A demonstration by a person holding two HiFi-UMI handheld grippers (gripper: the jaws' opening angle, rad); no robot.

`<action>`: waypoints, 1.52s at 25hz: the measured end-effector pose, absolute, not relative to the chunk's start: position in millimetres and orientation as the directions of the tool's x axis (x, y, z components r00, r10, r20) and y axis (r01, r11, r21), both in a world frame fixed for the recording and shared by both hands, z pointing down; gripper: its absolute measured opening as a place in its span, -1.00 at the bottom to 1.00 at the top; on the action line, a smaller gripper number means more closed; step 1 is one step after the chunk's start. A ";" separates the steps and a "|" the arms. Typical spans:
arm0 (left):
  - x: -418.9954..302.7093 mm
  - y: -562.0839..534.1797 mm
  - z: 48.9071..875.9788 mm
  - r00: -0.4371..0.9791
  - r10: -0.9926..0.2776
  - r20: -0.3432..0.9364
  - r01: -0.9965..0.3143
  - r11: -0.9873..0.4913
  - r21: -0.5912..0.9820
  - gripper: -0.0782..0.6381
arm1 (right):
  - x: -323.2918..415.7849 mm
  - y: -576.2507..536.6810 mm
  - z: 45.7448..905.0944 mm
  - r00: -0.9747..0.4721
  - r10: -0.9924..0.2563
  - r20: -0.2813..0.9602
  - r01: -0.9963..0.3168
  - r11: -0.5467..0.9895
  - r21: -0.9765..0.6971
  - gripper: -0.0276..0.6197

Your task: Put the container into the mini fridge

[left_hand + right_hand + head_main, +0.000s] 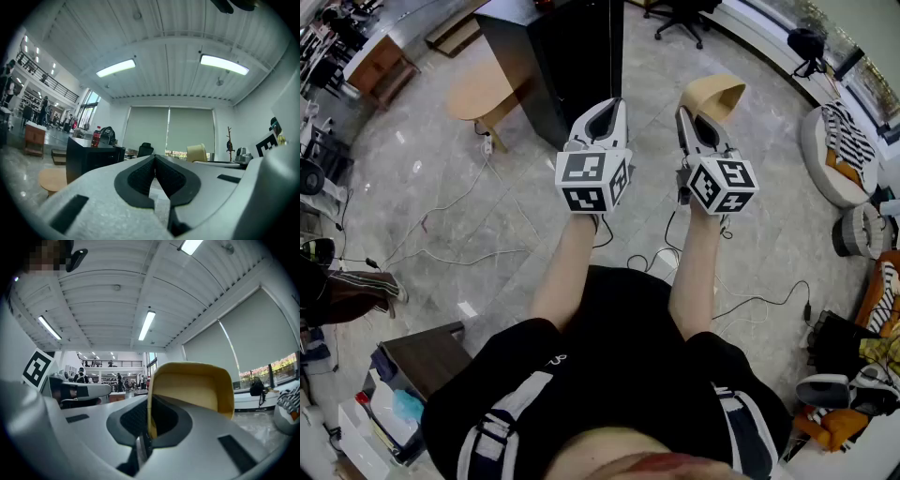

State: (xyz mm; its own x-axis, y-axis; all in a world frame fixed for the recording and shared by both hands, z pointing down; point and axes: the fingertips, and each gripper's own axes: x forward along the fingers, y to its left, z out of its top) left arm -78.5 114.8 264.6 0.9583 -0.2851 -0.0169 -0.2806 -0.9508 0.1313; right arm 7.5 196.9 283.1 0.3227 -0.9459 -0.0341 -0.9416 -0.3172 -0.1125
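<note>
My right gripper (692, 124) is shut on the rim of a tan open container (713, 97), held up in the air in front of me. In the right gripper view one wall of the container (192, 392) is pinched between the dark pads and its mouth opens to the right of the right gripper (148, 416). My left gripper (602, 120) is level with it on the left, shut and empty, as the left gripper view confirms with the left gripper (154, 164) pads pressed together. The black mini fridge (567, 56) stands ahead, beyond both grippers, door closed.
A red bottle (96, 137) stands on the black fridge (89, 159). A low round wooden table (483, 94) is left of it. Cables (441, 253) trail over the marble floor. An office chair (680, 19) is behind, a round white seat (839, 150) at right.
</note>
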 end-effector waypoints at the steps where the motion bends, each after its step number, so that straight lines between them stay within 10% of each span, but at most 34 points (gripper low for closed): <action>1: -77.3 114.8 263.9 0.959 -0.284 -0.019 -0.279 -0.951 0.130 -0.76 | 8.5 196.4 282.5 0.322 -0.946 -0.035 -0.942 -0.316 -0.109 -0.87; 19: -34.6 36.5 305.1 0.935 -0.348 0.066 -0.354 -0.925 0.139 -0.76 | 57.8 121.4 317.8 0.254 -0.967 0.004 -0.954 -0.251 -0.167 -0.87; 38: 170.0 -189.0 356.8 0.934 -0.320 0.157 -0.351 -0.906 0.239 -0.76 | 238.0 -94.7 354.2 0.263 -0.953 0.152 -0.956 -0.278 -0.090 -0.87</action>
